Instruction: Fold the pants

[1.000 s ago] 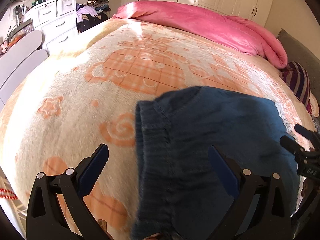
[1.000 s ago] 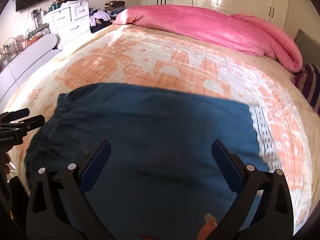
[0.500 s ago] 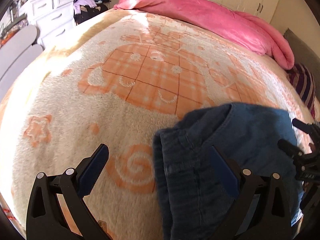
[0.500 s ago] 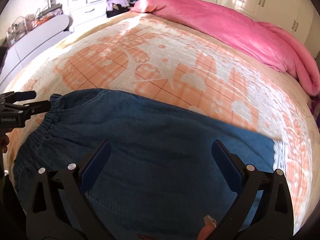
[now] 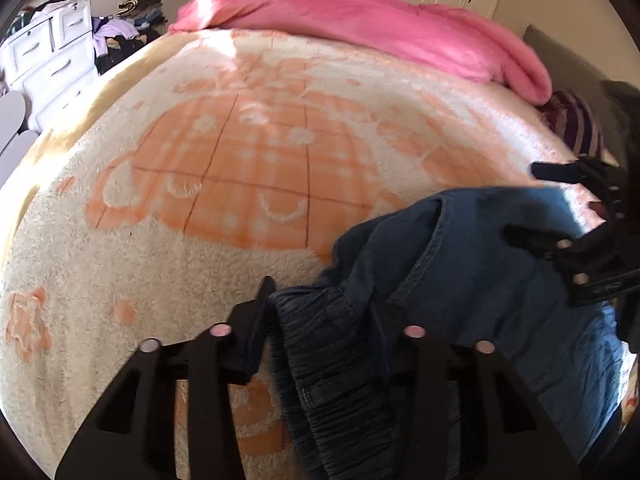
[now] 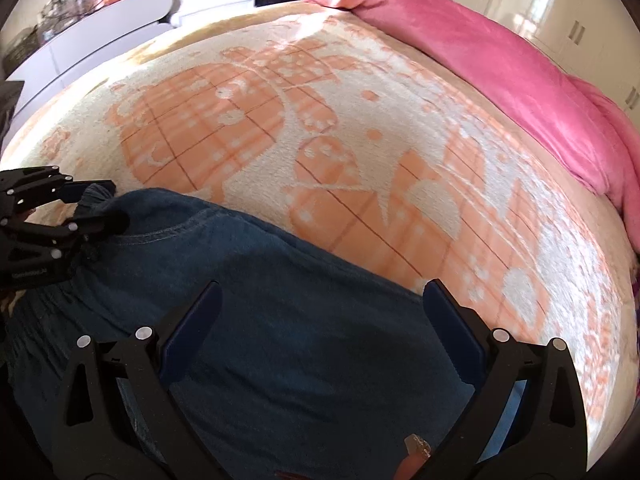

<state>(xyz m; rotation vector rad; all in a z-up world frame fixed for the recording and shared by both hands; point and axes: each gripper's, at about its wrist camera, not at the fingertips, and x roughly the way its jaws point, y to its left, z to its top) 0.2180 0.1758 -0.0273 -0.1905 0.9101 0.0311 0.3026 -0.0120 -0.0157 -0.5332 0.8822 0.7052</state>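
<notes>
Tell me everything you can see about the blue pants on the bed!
The pants are dark blue and look like denim, with a gathered, stretchy-looking waistband and stitched seams. They lie on the fluffy cream-and-orange blanket, mostly spread out but bunched and lifted at the waistband end. The left gripper has just been closing and pinches the waistband between its pads. The right gripper is open above the flat middle; no pad is seen pressing on it.

Fluffy cream blanket with orange plaid and flower pattern [image 5: 168, 264] spreads ahead of the tongs, over the bed. Rumpled pink duvet [image 5: 360, 28] lies along its far edge. White drawer unit [image 5: 44, 68] far left; heap of mixed clothes [image 5: 120, 36] beside it. Purple-striped pillow [image 5: 576, 128] far right. Cream wardrobe doors [image 6: 560, 12] behind the duvet.
</notes>
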